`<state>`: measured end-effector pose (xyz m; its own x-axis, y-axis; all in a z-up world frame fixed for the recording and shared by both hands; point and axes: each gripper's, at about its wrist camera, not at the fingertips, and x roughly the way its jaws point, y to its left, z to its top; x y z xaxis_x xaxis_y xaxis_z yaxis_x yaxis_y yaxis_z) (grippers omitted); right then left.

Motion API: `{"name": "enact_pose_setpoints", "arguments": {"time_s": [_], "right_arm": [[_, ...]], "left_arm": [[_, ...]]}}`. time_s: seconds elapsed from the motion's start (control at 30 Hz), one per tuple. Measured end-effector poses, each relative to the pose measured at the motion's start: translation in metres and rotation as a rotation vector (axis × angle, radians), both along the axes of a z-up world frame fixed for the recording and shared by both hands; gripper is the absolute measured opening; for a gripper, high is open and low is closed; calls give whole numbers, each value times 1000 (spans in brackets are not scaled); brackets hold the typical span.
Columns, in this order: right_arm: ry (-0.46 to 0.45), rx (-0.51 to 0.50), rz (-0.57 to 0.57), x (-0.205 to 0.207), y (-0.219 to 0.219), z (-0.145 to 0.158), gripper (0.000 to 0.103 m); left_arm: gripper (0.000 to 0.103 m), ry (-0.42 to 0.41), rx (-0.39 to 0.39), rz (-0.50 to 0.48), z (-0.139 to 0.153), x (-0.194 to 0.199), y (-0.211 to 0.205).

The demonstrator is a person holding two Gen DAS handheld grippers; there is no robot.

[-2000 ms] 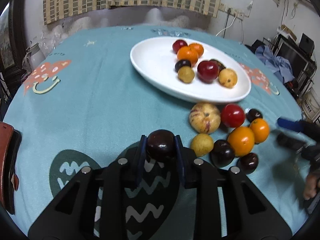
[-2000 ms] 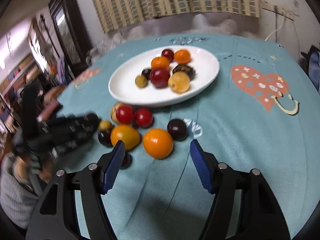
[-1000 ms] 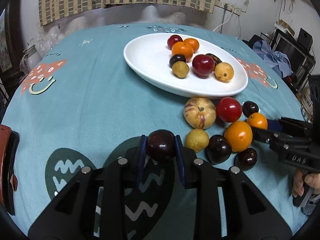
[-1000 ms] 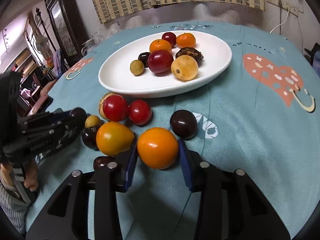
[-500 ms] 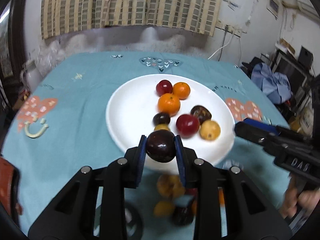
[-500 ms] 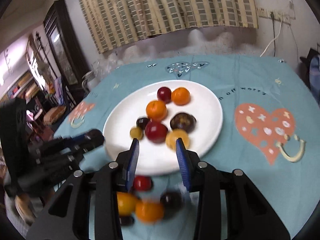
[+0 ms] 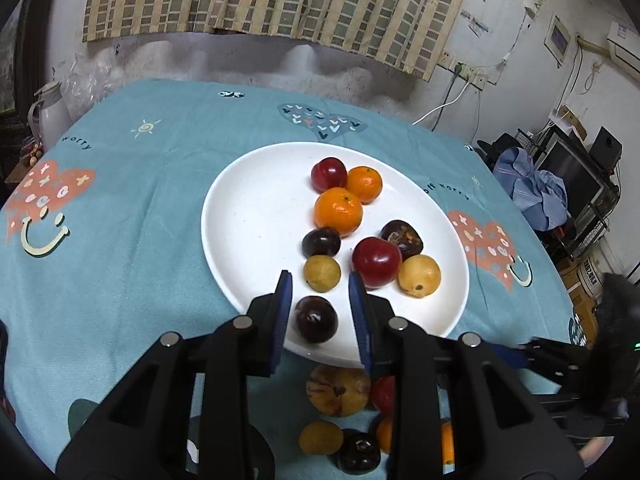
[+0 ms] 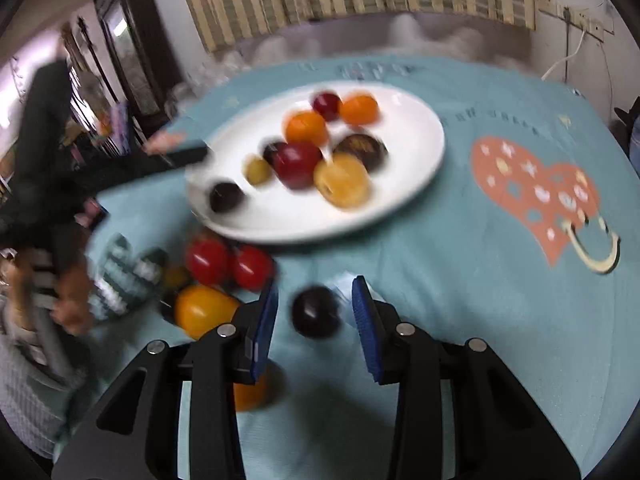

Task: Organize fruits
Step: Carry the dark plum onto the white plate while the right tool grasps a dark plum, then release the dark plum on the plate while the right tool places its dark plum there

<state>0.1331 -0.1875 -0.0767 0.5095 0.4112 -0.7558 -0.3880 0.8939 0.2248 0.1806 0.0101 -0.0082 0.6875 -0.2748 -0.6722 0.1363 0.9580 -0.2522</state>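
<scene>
A white plate (image 7: 248, 216) on the teal tablecloth holds several fruits. My left gripper (image 7: 320, 292) is open over the plate's near rim; a dark plum (image 7: 316, 319) lies on the plate between its fingers. More loose fruits, among them a striped yellow one (image 7: 338, 390), lie on the cloth below the rim. In the blurred right wrist view my right gripper (image 8: 314, 304) is open above the cloth around a dark plum (image 8: 315, 311). An orange (image 8: 250, 392) sits under its left finger. The plate (image 8: 404, 184) lies beyond.
Red tomatoes (image 8: 230, 262) and a yellow-orange fruit (image 8: 204, 312) lie left of the right gripper. The left gripper and the person's hand (image 8: 68, 300) show at the left. A white jug (image 7: 48, 112) stands off the table's far left. Clutter and a monitor (image 7: 568, 172) are at the right.
My left gripper has opened and let the dark plum down onto the plate. My right gripper has dropped back toward the loose fruits and opened wider; no orange is between its fingers.
</scene>
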Motion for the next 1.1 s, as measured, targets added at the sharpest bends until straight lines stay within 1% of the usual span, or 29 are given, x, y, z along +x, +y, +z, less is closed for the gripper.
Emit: {"name": "enact_pose_setpoints", "arguments": {"time_s": [0.03, 0.07, 0.1, 0.13, 0.17, 0.2, 0.27, 0.37, 0.47, 0.53, 0.6, 0.67, 0.8, 0.83, 0.87, 0.9, 0.97, 1.03, 1.1], "right_arm": [[10, 12, 9, 2, 3, -4, 39], [3, 1, 19, 2, 8, -6, 39], [-18, -23, 33, 1, 14, -6, 39], [-28, -41, 46, -1, 18, -7, 37], [-26, -33, 48, -2, 18, -6, 33], [-8, -6, 52, -3, 15, -5, 25], [-18, 3, 32, -4, 8, -1, 25], [-16, 37, 16, -2, -1, 3, 25], [-32, 51, 14, -5, -2, 10, 25], [-45, 65, 11, -9, -5, 16, 25], [-71, 70, -3, -10, -6, 23, 25], [-103, 71, -34, -2, -5, 31, 25], [-134, 91, -82, 27, 2, 43, 26], [-133, 89, -87, 33, 4, 44, 26], [-126, 81, -80, 41, 8, 44, 27], [-110, 48, -85, 49, 12, 41, 27], [-105, -1, -139, 49, 9, 40, 27], [-107, 84, -133, 37, -6, 43, 27], [-82, 128, -124, 22, -21, 46, 27]], "left_arm": [[29, 1, 5, -1, 0, -2, -1], [29, 0, 10, 1, -1, -3, -1], [29, 0, 16, 5, -1, -4, -1], [29, -1, 21, 12, -1, -4, -1], [31, -1, 24, 15, -1, -5, 0], [31, 0, 26, 15, -1, -5, 1], [32, -4, 35, 15, 0, -6, 2], [36, -18, 46, 14, 2, -9, 3], [36, -20, 50, -5, 5, -16, 4], [36, -23, 67, -23, 6, -29, 4], [38, -33, 110, -34, 5, -44, 3], [43, -32, 123, -15, 0, -54, 6], [43, 17, 105, -4, -12, -62, 15], [44, 18, 111, -8, -14, -64, 13], [47, 19, 122, -14, -16, -65, 11], [51, 17, 132, -20, -17, -67, 8], [57, 7, 162, -36, -20, -71, 2], [59, 8, 173, -46, -22, -73, -1], [59, 13, 166, -59, -23, -75, -2]]}}
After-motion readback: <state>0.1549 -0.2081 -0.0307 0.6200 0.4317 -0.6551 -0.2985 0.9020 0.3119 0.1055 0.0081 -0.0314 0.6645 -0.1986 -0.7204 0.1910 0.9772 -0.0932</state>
